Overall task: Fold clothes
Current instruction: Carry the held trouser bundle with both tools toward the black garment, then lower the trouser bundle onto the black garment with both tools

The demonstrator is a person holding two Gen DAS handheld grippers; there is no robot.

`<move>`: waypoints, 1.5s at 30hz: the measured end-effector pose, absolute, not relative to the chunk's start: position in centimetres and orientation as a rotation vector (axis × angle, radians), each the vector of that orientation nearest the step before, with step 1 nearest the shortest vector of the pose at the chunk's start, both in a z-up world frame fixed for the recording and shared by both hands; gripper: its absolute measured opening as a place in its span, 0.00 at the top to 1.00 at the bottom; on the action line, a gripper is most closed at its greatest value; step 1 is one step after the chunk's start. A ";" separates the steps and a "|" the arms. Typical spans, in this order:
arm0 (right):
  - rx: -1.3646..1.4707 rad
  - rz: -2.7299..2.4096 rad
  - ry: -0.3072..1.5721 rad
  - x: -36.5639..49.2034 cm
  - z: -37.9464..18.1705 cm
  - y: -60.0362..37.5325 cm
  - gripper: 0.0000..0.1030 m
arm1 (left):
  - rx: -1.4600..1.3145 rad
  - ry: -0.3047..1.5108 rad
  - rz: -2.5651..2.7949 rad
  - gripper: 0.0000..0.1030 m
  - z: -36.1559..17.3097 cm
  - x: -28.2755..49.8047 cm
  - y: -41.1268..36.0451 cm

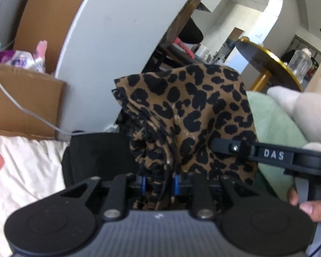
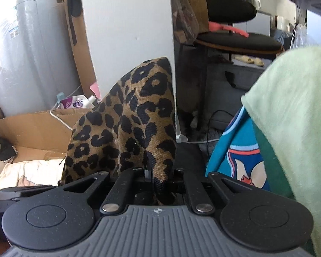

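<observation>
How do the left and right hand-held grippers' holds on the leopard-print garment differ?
The left hand-held gripper clamps a thick, gathered bunch of the leopard-print garment, jaws slightly apart; the right hand-held gripper pinches a thin fold, jaws nearly closed. Both are shut on the same garment.

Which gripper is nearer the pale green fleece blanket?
Right. The right gripper, clamped on the leopard-print cloth, has the pale green fleece blanket close beside it; the left gripper, also gripping cloth, sits beyond it.

A lived-in home: bedsheet, cardboard box, round table
</observation>
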State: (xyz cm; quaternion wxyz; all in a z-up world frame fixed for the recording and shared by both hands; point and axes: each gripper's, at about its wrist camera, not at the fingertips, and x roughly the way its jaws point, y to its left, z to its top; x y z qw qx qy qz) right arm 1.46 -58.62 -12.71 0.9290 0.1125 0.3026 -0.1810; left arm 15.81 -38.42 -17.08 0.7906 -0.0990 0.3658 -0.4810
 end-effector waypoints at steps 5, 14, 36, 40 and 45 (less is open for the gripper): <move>0.288 -0.385 0.625 1.7 -16.1 -60.3 0.94 | -0.184 0.825 -1.035 0.77 -19.3 16.4 -40.1; 0.378 -0.384 0.661 3.0 -22.0 -63.4 0.94 | -0.212 0.918 -1.084 0.77 -24.2 18.8 -41.6; 0.525 -0.338 0.711 13.2 -30.2 -69.2 0.92 | -0.250 1.063 -1.095 0.77 -32.3 29.8 -45.3; 0.501 -0.308 0.752 15.6 -31.3 -69.7 0.92 | -0.356 1.137 -1.056 0.77 -34.2 31.8 -45.0; 0.438 -0.285 0.808 18.2 -32.3 -69.7 0.92 | -0.383 1.192 -1.012 0.77 -35.8 33.5 -45.1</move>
